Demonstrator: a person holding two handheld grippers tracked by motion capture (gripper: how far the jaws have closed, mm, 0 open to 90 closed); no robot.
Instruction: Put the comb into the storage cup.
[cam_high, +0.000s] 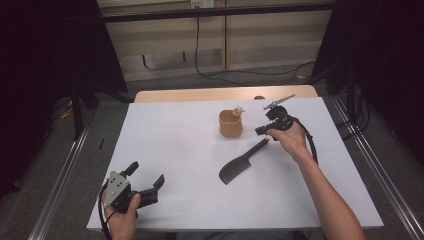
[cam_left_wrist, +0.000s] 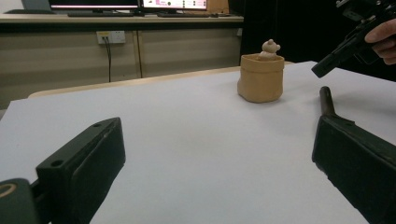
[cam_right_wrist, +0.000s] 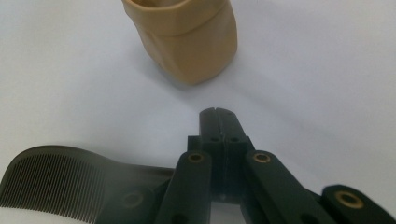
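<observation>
Black comb (cam_high: 241, 166) flat on white table sheet (cam_high: 175, 145), right of centre, handle end pointing up-right twd R gripper (cam_high: 261, 131). R gripper hovers just above handle tip, jaws pressed together, nothing betw them; tan pouch (cam_high: 230, 124) w/ small figure (cam_high: 238, 110) poking out sits just left of it. L gripper (cam_high: 146, 177) well apart at near-left corner, jaws spread wide, empty

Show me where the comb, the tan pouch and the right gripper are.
comb (cam_high: 235, 170), high view, on its toothed blade.
tan pouch (cam_high: 230, 126), high view, on its front wall.
right gripper (cam_right_wrist: 218, 122), right gripper view, at its closed jaw tips.
</observation>
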